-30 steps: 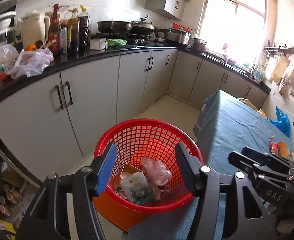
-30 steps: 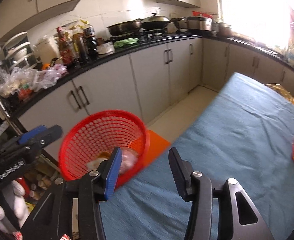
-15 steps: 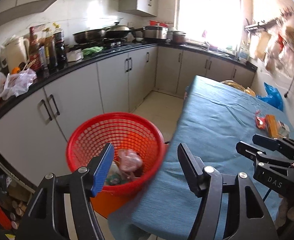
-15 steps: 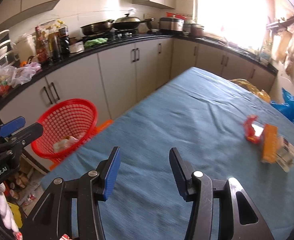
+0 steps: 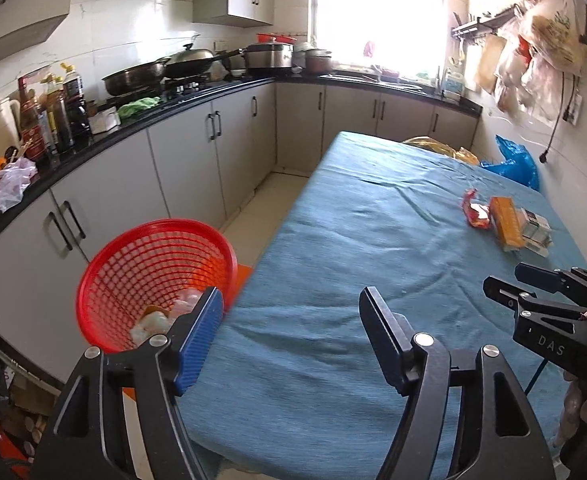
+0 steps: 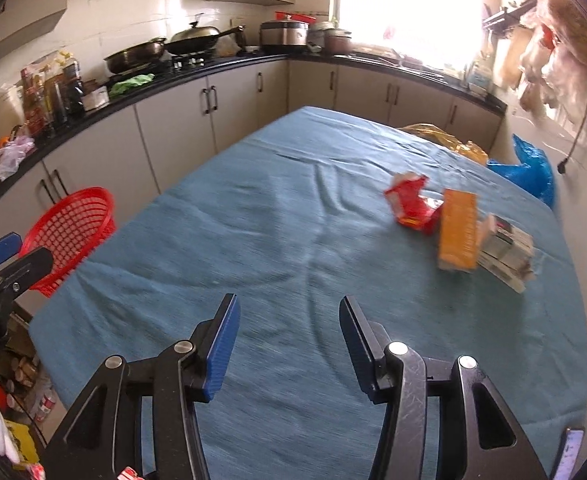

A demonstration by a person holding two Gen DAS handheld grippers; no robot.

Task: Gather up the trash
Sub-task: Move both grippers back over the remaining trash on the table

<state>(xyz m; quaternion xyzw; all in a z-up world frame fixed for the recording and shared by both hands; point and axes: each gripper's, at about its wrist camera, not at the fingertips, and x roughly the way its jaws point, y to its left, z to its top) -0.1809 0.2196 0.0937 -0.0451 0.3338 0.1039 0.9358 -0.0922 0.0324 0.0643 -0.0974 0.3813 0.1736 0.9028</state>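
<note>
A red mesh basket [image 5: 153, 280] stands on the floor left of the table and holds crumpled trash [image 5: 153, 322]; it also shows in the right wrist view [image 6: 73, 232]. On the blue tablecloth [image 6: 293, 248] lie a red wrapper [image 6: 411, 204], an orange box [image 6: 457, 236] and a grey-white carton [image 6: 507, 254], far right. They also show in the left wrist view: wrapper [image 5: 475, 212], box [image 5: 505, 228], carton [image 5: 537, 232]. My left gripper [image 5: 289, 336] is open and empty over the table's near left corner. My right gripper [image 6: 287, 340] is open and empty above the cloth, well short of the trash.
Grey cabinets under a black counter [image 5: 173, 120] run along the left and back, with bottles, pans and bags on top. A blue bag [image 6: 529, 168] and a yellow bag [image 6: 441, 138] sit past the table's far edge. Bags hang on the right wall [image 5: 541, 60].
Both grippers have swung right, away from over the basket and toward the table. The wrapper, box and carton have come into fuller view. Both stay open and empty.
</note>
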